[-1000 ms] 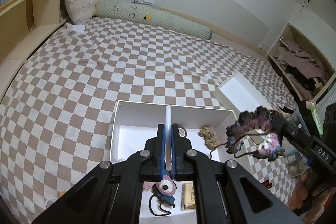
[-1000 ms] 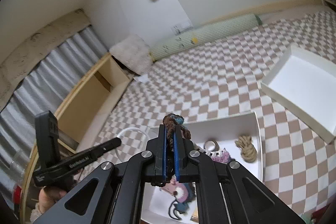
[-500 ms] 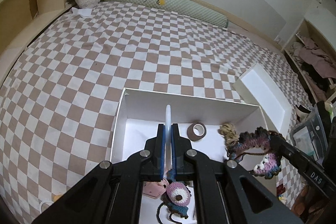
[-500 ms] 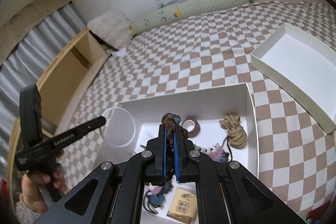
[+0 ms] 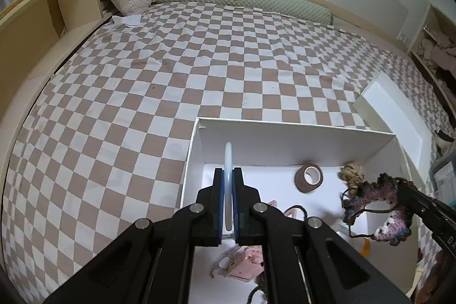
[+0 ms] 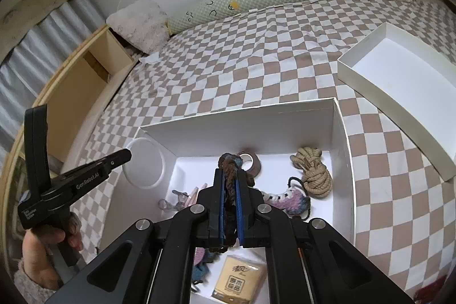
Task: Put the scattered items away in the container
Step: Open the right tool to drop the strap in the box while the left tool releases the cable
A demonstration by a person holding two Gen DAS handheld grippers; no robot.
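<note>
You had most items already in the white box (image 6: pixel 339 133), and your left gripper (image 5: pixel 228 190) was clamped on the translucent ring (image 5: pixel 228 161), edge-on and upright over it, while your right gripper (image 6: pixel 229 187) pinched the crocheted piece (image 5: pixel 379 212), dangling lengthwise above it, neither yet dropped.

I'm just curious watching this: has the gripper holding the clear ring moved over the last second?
Yes. The left gripper with the clear ring has come down toward the white box, which now looks bigger.

Both your wrist cameras look steeply down from close above the box (image 5: pixel 296 138) (image 6: pixel 242 116) toward the bed's (image 5: pixel 142 76) head edge, sharing it.
</note>
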